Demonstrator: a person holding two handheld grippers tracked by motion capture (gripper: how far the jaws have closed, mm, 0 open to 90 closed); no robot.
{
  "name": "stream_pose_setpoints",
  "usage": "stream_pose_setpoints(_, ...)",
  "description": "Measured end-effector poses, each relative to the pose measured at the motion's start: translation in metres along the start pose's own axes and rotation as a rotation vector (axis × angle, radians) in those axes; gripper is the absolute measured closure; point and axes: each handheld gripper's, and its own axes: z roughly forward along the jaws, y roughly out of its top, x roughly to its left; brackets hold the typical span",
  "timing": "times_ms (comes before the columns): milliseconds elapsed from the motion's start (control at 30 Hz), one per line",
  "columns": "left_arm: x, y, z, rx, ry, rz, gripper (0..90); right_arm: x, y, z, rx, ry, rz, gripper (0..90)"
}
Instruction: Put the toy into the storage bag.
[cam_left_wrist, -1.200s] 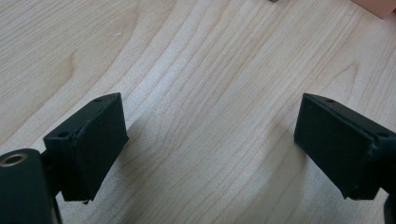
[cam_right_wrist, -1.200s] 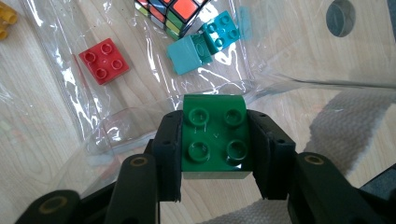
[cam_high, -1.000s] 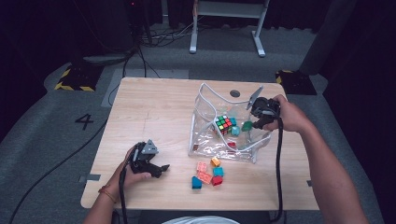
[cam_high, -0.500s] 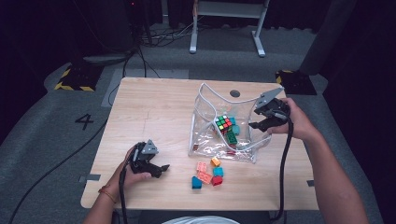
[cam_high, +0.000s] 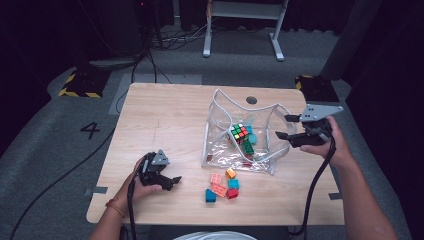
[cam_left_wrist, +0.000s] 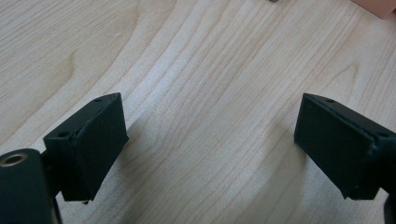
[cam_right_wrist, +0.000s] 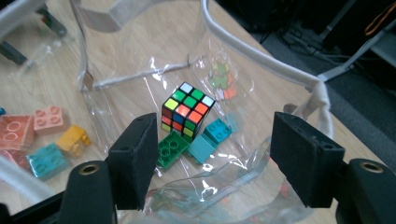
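Observation:
A clear plastic bag (cam_high: 220, 150) with a white rim lies open at the table's centre right. Inside it are a Rubik's cube (cam_high: 239, 132), a green brick (cam_high: 248, 146) and teal bricks (cam_high: 252, 138). My right gripper (cam_high: 283, 126) hovers at the bag's right edge, pointing in at the cube (cam_right_wrist: 187, 111) and green brick (cam_right_wrist: 172, 148). Its jaws have just been opening and now stand open (cam_right_wrist: 215, 154) with nothing pressed between the pads. My left gripper (cam_high: 172, 182) rests open near the front left, over bare wood (cam_left_wrist: 210, 135).
Loose bricks lie in front of the bag: pink (cam_high: 217, 184), orange-yellow (cam_high: 230, 173), teal (cam_high: 233, 183), red (cam_high: 232, 193) and blue (cam_high: 210, 195). The wooden table (cam_high: 165, 115) has a round cable hole (cam_high: 251, 100) behind the bag. Cables trail over the front edge.
My right gripper has drawn back to the right, out of the bag, and opened its jaws. The green brick it carried now lies in the bag beside the cube. The left gripper stayed put.

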Motion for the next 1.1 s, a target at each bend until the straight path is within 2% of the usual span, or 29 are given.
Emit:
stream_pose_setpoints(67, 0.000, 0.000, 0.000, 0.000, 0.002, 0.001, 9.5, 0.001, -0.005, -0.008, -0.037, -0.002, 0.008, 33.9)
stream_pose_setpoints(267, 0.000, 0.000, 0.000, 0.001, 0.001, 0.001, 9.5, 0.009, -0.021, -0.025, -0.085, -0.033, 0.032, 34.0)
stream_pose_setpoints(433, 0.000, 0.000, 0.000, 0.000, 0.001, 0.001, 9.5, 0.011, -0.036, -0.039, -0.139, -0.033, 0.065, 34.4)
stream_pose_setpoints(500, 0.000, 0.000, 0.000, 0.000, 0.003, 0.002, 9.5, 0.013, -0.041, -0.044, -0.152, -0.045, 0.069, 34.2)
stream_pose_setpoints(567, 0.000, 0.000, 0.000, -0.001, 0.000, 0.000, 9.5, 0.016, -0.046, -0.049, -0.171, -0.031, 0.084, 34.2)
stream_pose_setpoints(633, 0.000, 0.000, 0.000, -0.001, 0.000, 0.000, 9.5, 0.019, -0.050, -0.050, -0.166, -0.040, 0.083, 34.2)
stream_pose_setpoints(700, 0.000, 0.000, 0.000, 0.000, 0.001, 0.001, 9.5, 0.023, -0.055, -0.049, -0.163, -0.035, 0.074, 34.1)
stream_pose_setpoints(833, 0.000, 0.000, 0.000, -0.001, 0.000, 0.000, 9.5, 0.032, -0.069, -0.044, -0.148, -0.023, 0.087, 34.2)
stream_pose_setpoints(1100, 0.000, 0.000, 0.000, 0.001, 0.002, 0.001, 9.5, 0.050, -0.098, -0.018, -0.105, 0.039, 0.120, 35.0)
